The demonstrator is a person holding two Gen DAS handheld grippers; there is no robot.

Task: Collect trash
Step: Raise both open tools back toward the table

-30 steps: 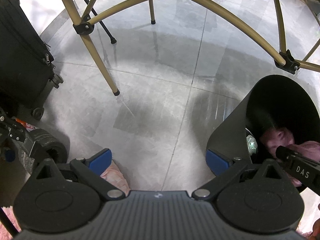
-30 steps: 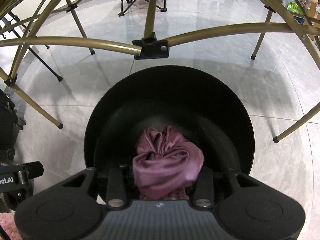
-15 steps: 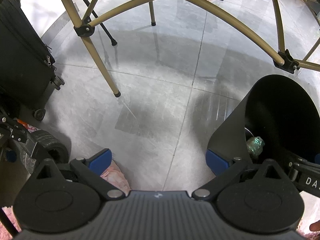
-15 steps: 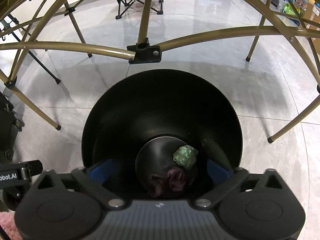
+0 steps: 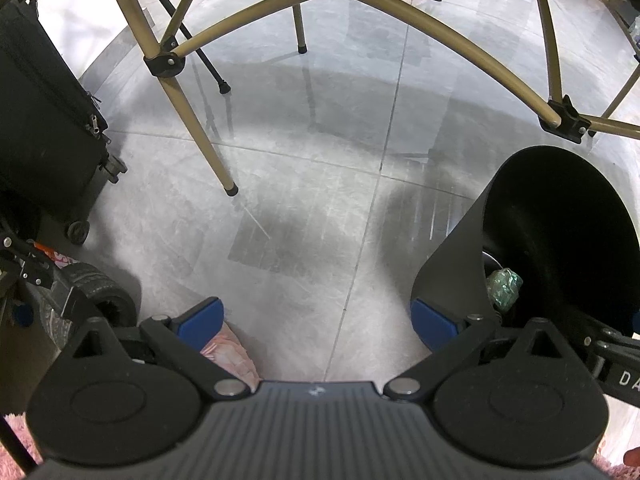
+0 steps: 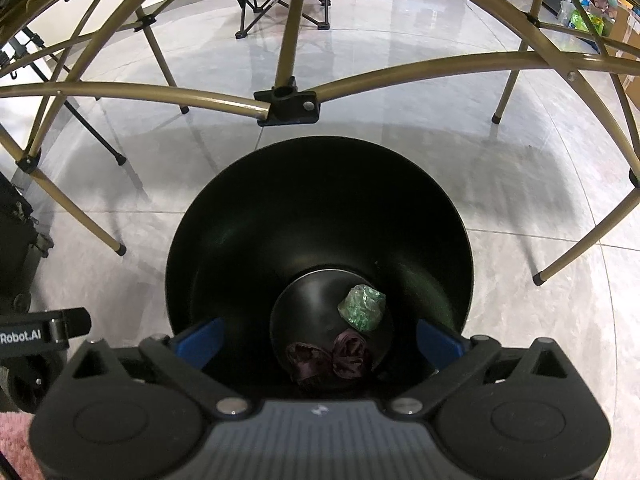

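Now I am holding the right claw point(image 6: 318, 340) wide over the black bin point(image 6: 240, 208); a second ago it was clamped on the purple wrapper point(image 6: 328, 360), which is now lying at the bin's bottom beside a green wrapper point(image 6: 362, 306). That piece is collected. The left claw point(image 5: 314, 320) is hanging wide and empty above the floor point(image 5: 300, 200), ready for more trash.
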